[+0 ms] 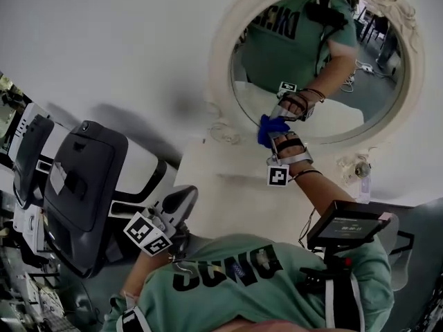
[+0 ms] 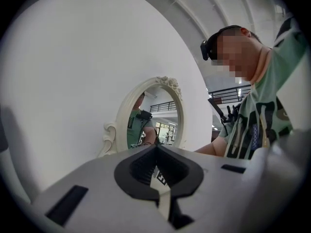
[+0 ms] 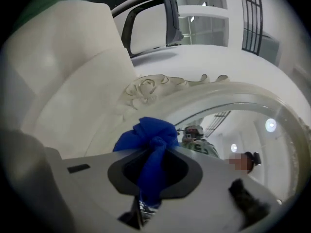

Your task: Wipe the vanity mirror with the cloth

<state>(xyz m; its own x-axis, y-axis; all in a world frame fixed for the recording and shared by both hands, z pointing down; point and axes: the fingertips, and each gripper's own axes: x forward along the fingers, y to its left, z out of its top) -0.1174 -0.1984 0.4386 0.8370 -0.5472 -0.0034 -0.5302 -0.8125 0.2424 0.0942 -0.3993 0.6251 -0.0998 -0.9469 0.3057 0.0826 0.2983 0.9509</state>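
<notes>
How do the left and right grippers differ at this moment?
The right gripper is shut on the blue cloth, while the left gripper is shut on nothing. The right gripper is up at the edge of the vanity mirror; the left gripper is low, near the person's body and well apart from the mirror. Both have their jaws together.

Top edge of the head view slices off the upper arc of the cream oval carved-frame vanity mirror [image 1: 221, 61]. In the left gripper [image 2: 156, 169] view, the mirror's lower rim is hidden behind that gripper's grey body. Over on the right gripper [image 3: 154, 174], the bunched blue cloth [image 3: 148, 135] sinks between the jaws, its lower end out of sight. Does the cloth touch the glass? Can't tell. Far left, the black-and-white bulky machine [image 1: 31, 144] is clipped by the frame edge.
</notes>
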